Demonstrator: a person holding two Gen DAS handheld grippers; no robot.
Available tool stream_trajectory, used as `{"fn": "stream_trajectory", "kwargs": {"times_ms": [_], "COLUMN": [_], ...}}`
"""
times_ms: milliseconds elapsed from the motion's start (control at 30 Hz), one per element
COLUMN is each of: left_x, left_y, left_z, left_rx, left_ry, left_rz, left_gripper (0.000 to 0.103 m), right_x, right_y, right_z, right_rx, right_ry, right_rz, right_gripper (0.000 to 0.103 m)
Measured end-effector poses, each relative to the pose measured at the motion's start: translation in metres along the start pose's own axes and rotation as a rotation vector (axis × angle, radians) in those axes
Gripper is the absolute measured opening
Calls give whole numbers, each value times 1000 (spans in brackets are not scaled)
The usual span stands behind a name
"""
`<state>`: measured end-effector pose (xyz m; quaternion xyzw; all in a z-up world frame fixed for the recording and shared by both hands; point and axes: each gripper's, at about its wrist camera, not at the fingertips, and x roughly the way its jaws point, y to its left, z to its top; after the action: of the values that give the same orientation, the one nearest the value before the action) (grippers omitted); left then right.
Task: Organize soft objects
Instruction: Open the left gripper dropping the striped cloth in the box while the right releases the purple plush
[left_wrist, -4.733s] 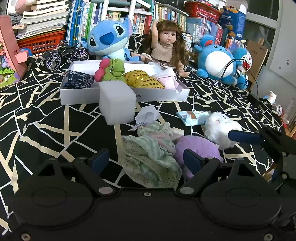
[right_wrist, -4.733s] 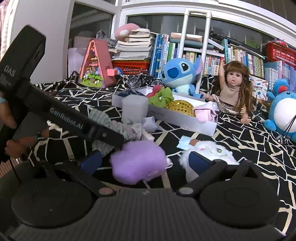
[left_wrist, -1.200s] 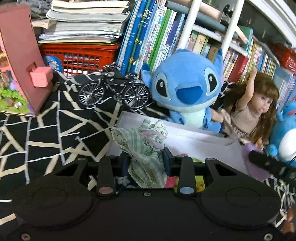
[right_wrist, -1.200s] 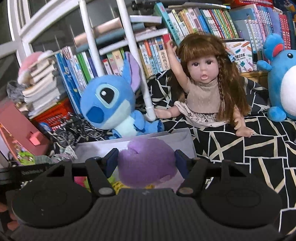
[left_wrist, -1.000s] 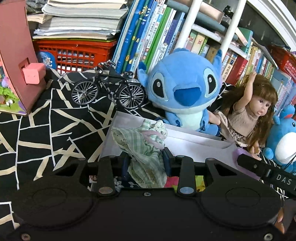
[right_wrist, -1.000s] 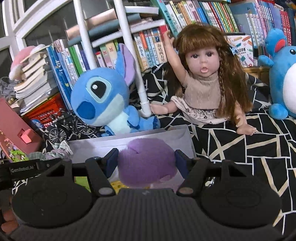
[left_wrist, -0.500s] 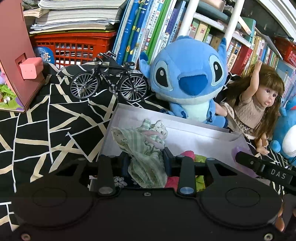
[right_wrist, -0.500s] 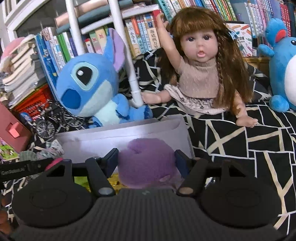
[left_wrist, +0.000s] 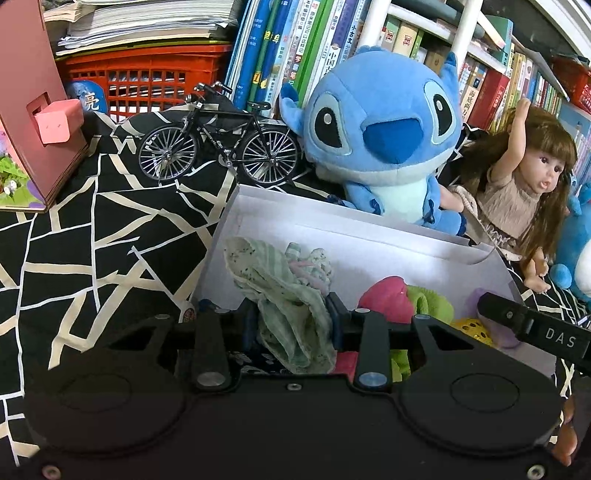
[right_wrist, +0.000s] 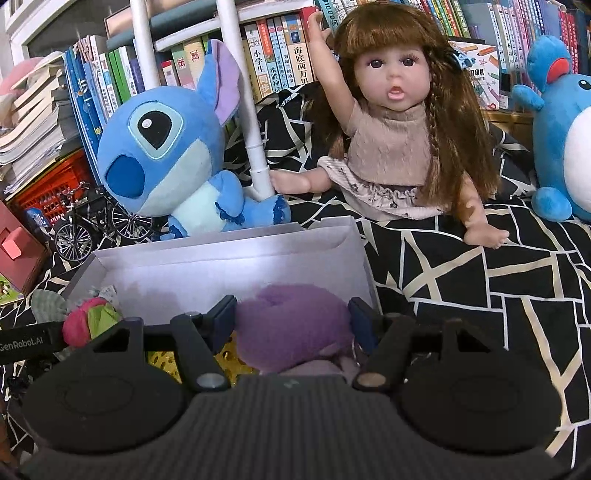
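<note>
My left gripper (left_wrist: 291, 314) is shut on a crumpled green striped cloth (left_wrist: 280, 284), held over the left end of the white box (left_wrist: 369, 236). Inside the box lie a pink and green soft toy (left_wrist: 402, 299) and a yellow dotted piece (left_wrist: 471, 326). My right gripper (right_wrist: 291, 319) is shut on a purple plush (right_wrist: 291, 328), held just above the right end of the white box (right_wrist: 221, 269). The pink and green toy (right_wrist: 88, 319) and yellow piece (right_wrist: 229, 354) show beside it. The right gripper's black finger (left_wrist: 532, 326) reaches into the left wrist view.
Behind the box sit a blue plush (left_wrist: 380, 125), a long-haired doll (right_wrist: 399, 122) and a model bicycle (left_wrist: 218, 147). A second blue plush (right_wrist: 565, 140) stands far right. Books, a red basket (left_wrist: 147, 77) and a pink toy house (left_wrist: 33, 110) line the back.
Both grippers carried their loads from the front of the cloth-covered surface to the box and have sunk a little closer over it. Both grips are unchanged.
</note>
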<state>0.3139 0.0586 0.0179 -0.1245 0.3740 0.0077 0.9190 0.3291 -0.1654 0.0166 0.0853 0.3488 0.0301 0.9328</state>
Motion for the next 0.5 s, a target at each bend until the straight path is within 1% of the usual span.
{"fn": "stream_trajectory", "kwargs": {"times_ms": [67, 167, 233, 267, 333, 400, 500], "left_x": [1, 0, -2, -3, -7, -12, -19], "left_y": [0, -1, -1, 0, -2, -3, -6], "left_z": [0, -1, 0, 1, 1, 1, 0], "left_rx": [4, 11, 9, 8, 12, 24, 44], "left_ry": [-3, -7, -7, -6, -12, -26, -48], "left_rz": [0, 0, 3, 3, 7, 13, 26], "left_gripper": [36, 40, 46, 48, 55, 61, 67], "right_x": [-1, -3, -5, -7, -10, -13, -18], "right_y": [0, -2, -3, -3, -5, -7, -8], "right_z": [0, 1, 1, 1, 2, 2, 2], "right_rx": [-1, 9, 18, 21, 28, 38, 37], "right_ry": [-1, -4, -5, -8, -16, -22, -29], "right_rz": [4, 16, 26, 30, 37, 45, 49], "right_gripper": [68, 70, 73, 78, 80, 82, 83]}}
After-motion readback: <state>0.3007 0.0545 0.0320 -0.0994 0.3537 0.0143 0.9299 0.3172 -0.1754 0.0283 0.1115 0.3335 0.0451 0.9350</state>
